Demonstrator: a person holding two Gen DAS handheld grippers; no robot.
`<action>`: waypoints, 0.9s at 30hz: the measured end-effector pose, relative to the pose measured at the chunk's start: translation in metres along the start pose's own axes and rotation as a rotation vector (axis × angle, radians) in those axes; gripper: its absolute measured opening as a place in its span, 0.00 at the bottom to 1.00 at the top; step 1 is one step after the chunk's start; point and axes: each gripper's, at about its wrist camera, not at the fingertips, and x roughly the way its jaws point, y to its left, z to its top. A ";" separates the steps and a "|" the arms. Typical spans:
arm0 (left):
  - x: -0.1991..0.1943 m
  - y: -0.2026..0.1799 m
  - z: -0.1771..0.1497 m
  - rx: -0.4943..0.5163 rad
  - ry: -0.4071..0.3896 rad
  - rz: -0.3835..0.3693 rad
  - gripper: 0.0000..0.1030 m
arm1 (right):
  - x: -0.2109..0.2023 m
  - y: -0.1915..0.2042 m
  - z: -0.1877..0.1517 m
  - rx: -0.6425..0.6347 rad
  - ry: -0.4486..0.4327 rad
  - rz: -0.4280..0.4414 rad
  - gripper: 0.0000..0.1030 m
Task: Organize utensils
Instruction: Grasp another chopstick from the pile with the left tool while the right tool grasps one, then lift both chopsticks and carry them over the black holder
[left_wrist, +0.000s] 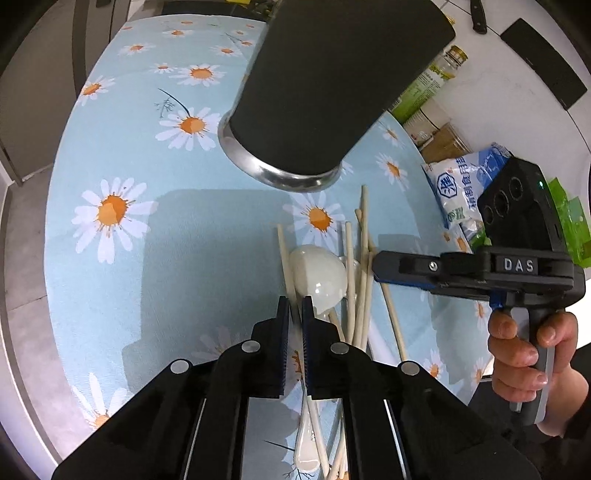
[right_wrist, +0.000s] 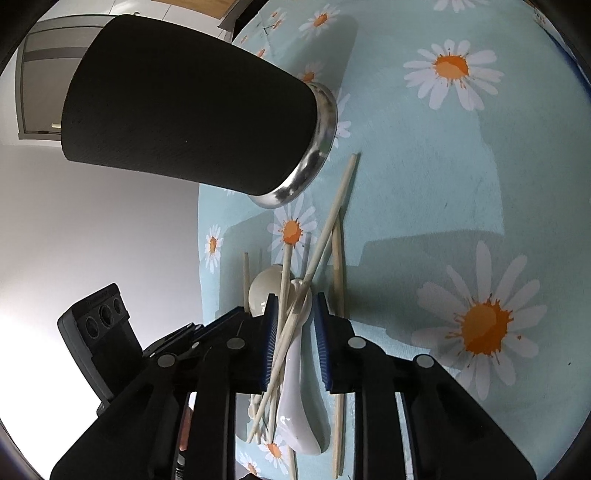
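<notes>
Daisy-print desk (left_wrist: 122, 280) carrying a heap of chopsticks (right_wrist: 334, 214) and slick, breakable ceramic spoons (left_wrist: 317, 275) beside the black holder (left_wrist: 332, 85). Left gripper (left_wrist: 295, 310) fingers pinched on a handle; right gripper (right_wrist: 295, 321) fingers straddling the pile, grip unclear. Best taken mid-handle.

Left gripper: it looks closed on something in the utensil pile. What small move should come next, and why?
Probably a short lift toward the black holder. The left gripper is shut on what looks like a chopstick beside the white spoon; lifting should free it from the tangled pile.
</notes>
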 end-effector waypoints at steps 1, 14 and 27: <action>0.000 0.000 0.000 0.004 -0.002 0.002 0.05 | 0.000 -0.001 0.000 0.001 0.003 -0.002 0.15; -0.010 0.006 -0.004 -0.038 -0.037 -0.030 0.03 | -0.002 -0.009 -0.001 0.033 0.004 0.037 0.07; -0.027 0.003 -0.010 -0.064 -0.092 -0.066 0.03 | -0.024 -0.005 -0.005 -0.044 -0.058 0.060 0.06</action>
